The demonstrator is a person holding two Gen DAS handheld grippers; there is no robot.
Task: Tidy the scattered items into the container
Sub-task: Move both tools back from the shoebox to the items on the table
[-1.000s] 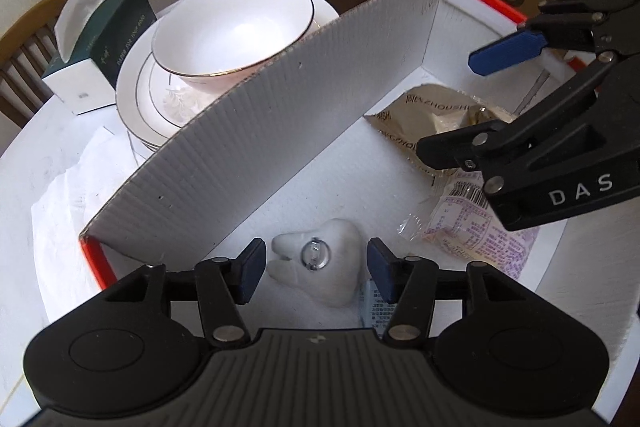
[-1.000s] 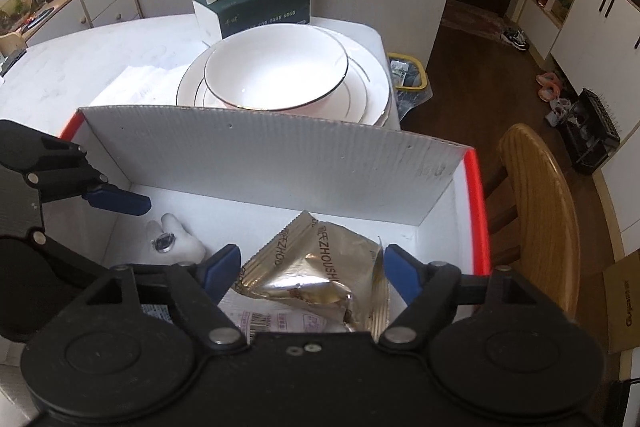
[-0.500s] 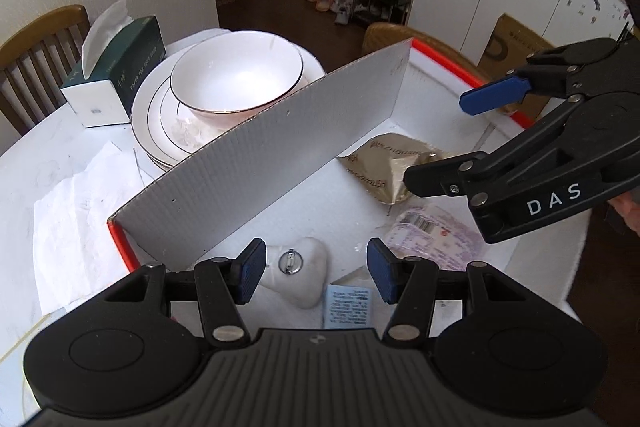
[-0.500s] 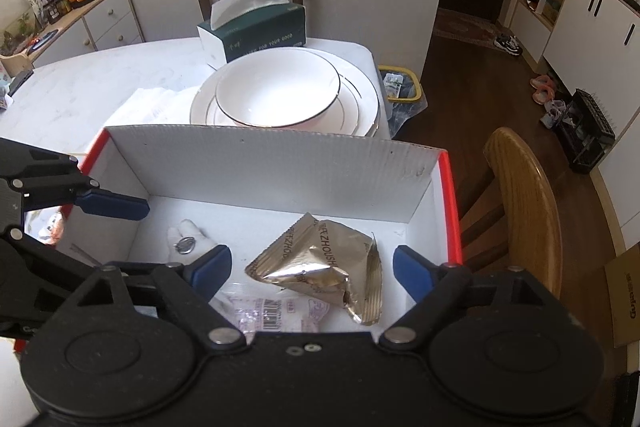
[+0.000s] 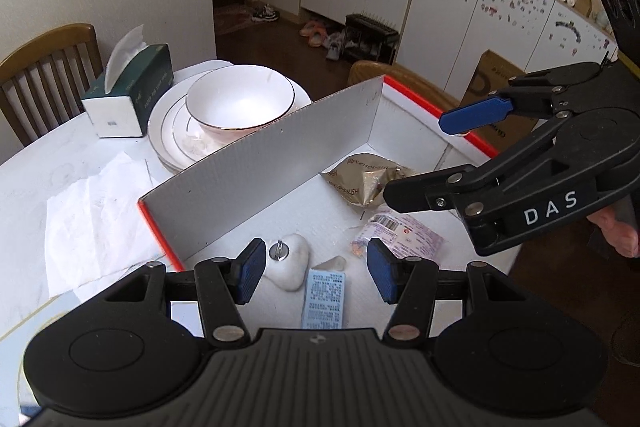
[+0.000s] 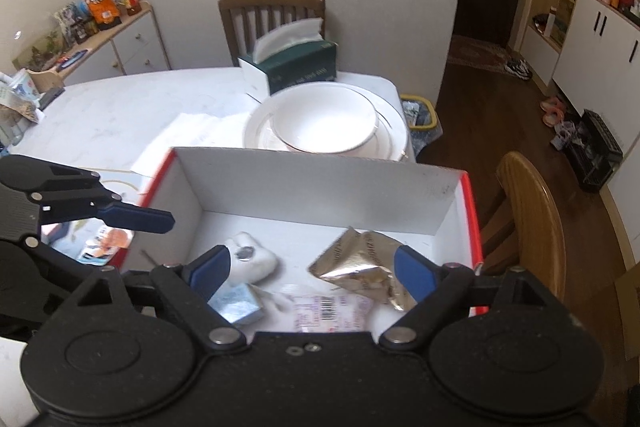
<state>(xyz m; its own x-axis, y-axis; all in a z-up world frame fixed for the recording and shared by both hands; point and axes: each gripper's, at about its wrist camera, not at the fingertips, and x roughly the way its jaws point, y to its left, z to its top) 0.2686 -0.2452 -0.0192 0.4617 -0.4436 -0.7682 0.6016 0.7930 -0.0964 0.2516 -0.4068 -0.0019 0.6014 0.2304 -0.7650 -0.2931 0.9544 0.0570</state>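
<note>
White box (image 6: 320,187) with red rim, gold packet (image 6: 360,267), green tissue box (image 6: 300,67)

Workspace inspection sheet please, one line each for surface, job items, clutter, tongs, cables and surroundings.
Surface: white table, with loose paper sheets lying on it.
Job's things: box holds a gold foil packet, a clear barcoded packet, a white tooth-shaped item and a light blue packet.
Clutter: bowl on stacked plates, green tissue box, and a printed packet outside the box's left wall.
Tongs: left tongs open and empty; right tongs have just been opening, nothing between them.
Cables: nothing seen.
Surroundings: wooden chairs, white cabinets, shoes on a dark floor.
</note>
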